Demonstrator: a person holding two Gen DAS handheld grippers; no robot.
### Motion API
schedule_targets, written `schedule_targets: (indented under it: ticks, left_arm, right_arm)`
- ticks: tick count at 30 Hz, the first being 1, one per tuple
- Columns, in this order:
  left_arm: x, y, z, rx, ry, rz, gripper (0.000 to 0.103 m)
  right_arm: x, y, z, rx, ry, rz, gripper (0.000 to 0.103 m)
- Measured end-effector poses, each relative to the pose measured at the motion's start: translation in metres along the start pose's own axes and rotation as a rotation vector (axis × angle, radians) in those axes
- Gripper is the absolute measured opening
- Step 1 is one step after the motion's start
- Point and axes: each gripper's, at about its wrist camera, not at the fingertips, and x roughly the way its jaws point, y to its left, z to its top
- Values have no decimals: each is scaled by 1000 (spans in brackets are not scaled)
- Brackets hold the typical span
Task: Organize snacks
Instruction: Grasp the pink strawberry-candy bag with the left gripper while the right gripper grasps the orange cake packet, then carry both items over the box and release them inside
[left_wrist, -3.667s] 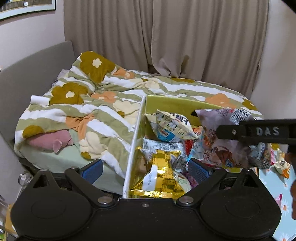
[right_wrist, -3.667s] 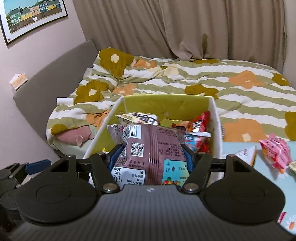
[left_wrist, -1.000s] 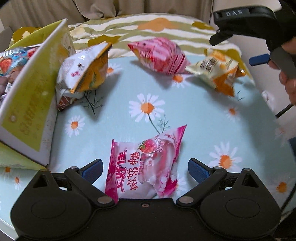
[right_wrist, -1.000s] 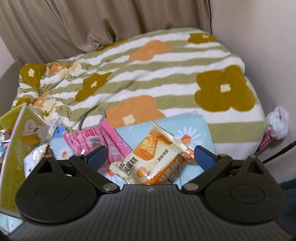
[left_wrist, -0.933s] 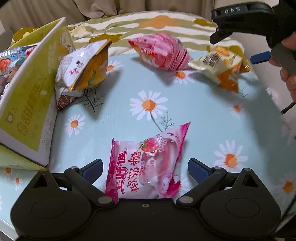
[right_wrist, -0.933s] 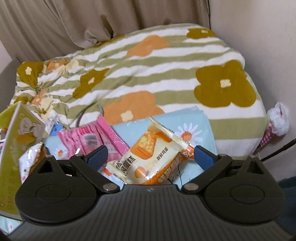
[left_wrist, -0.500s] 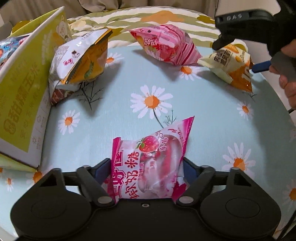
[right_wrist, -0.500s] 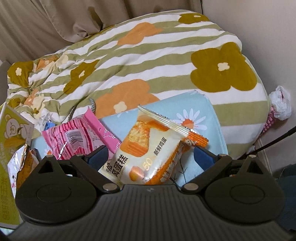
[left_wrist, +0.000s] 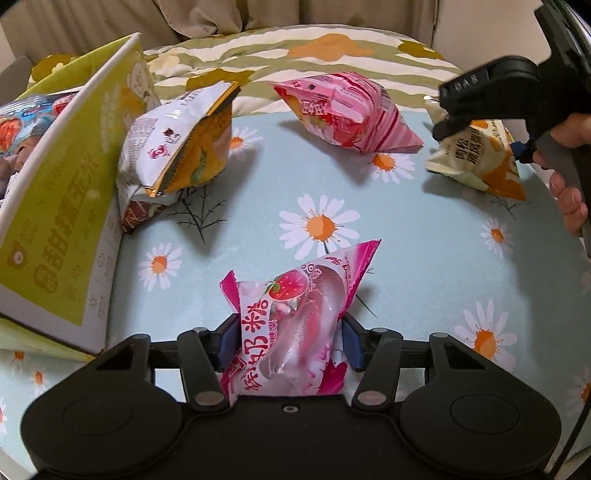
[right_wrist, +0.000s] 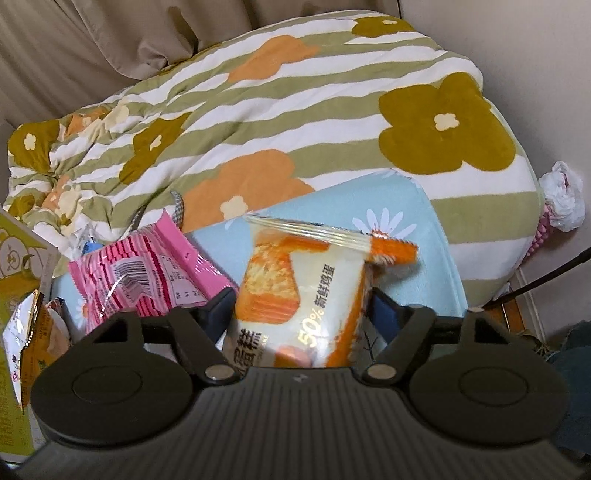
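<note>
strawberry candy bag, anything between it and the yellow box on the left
Nothing visible on the cloth lies between the strawberry candy bag and the yellow box. The white and orange bag leans on the box farther back, off the path. The left gripper is closing, its pads already pinching the bag.

We saw a candy bag (left_wrist: 295, 317) nearest on the tablecloth (left_wrist: 424, 258), a box (left_wrist: 59, 206) at left, a snack bag (left_wrist: 177, 147) leaning against it, two packets (left_wrist: 347, 110) behind, bed (right_wrist: 295, 110) beyond.
</note>
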Motion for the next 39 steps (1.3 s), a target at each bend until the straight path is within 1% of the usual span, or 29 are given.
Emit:
schedule_targets:
  ticks: [5,11,15,20,25,31,34,39]
  left_arm:
    - [-1,4,2,-8,-16,3,57]
    - [-16,5,6,-20,-56,-5,57]
    - [-38,7,12,-29,-105,3,57]
    - [-80,21,19,-73,-193,25,57]
    - [-126,46,26,-119,-277,58,56]
    - [-173,93,34,-154,-392,105,57]
    - [-188,125,42,-160,-443,126,57]
    - [-195,182,61,-154,-467,144,57]
  right_arm:
    - [-5,-2,-2,-21,-6,9,80]
    - [-23,-5,-6,-32,-32,5,80]
    - [-45,-3,-9,-45,-57,24,79]
    - [-83,12,-13,-103,-93,81,79]
    - [-123,44,-15,-162,-140,174,79]
    - [-161,102,-17,-241,-200,275,79]
    - [-177,136,-19,-262,-240,313,79]
    - [-190,193,-20,-281,-277,342,79]
